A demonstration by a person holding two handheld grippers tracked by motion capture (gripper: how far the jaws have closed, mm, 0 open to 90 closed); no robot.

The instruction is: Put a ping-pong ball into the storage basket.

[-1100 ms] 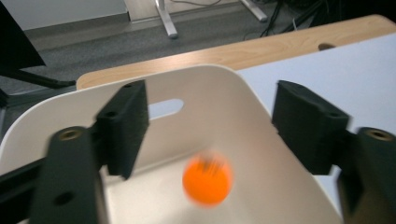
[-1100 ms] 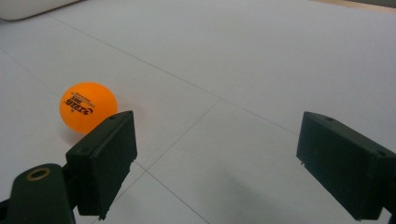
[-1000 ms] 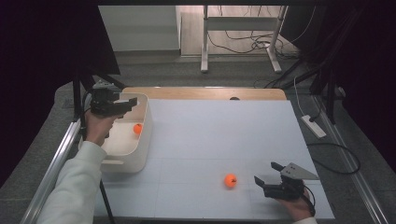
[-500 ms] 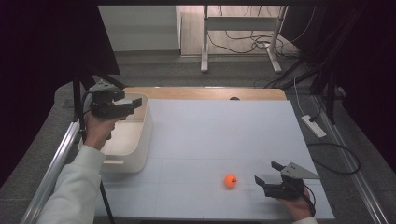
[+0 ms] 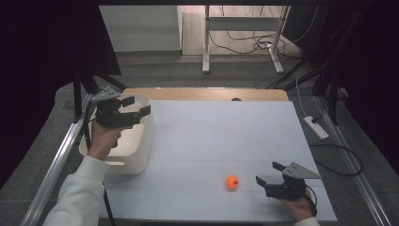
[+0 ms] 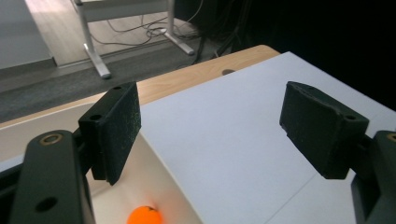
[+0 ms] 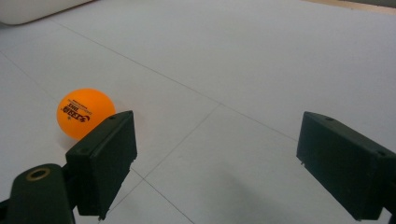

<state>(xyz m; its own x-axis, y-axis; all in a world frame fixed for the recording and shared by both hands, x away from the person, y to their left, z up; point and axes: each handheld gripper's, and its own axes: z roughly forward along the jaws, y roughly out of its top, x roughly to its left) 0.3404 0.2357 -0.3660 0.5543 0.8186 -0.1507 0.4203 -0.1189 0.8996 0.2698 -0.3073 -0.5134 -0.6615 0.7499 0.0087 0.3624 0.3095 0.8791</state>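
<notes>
The high view shows the left gripper (image 5: 137,111) held up over the white tub (image 5: 141,155) at the left side of the white table (image 5: 216,141). Its jaws are spread wide with nothing between them. In the left gripper view, an orange ball (image 6: 144,215) lies inside the tub, below the jaws. The right gripper (image 5: 266,179) sits low near the front edge, jaws spread and holding nothing. A second orange ping-pong ball (image 5: 232,181) rests on the table just beside it, not touching.
</notes>
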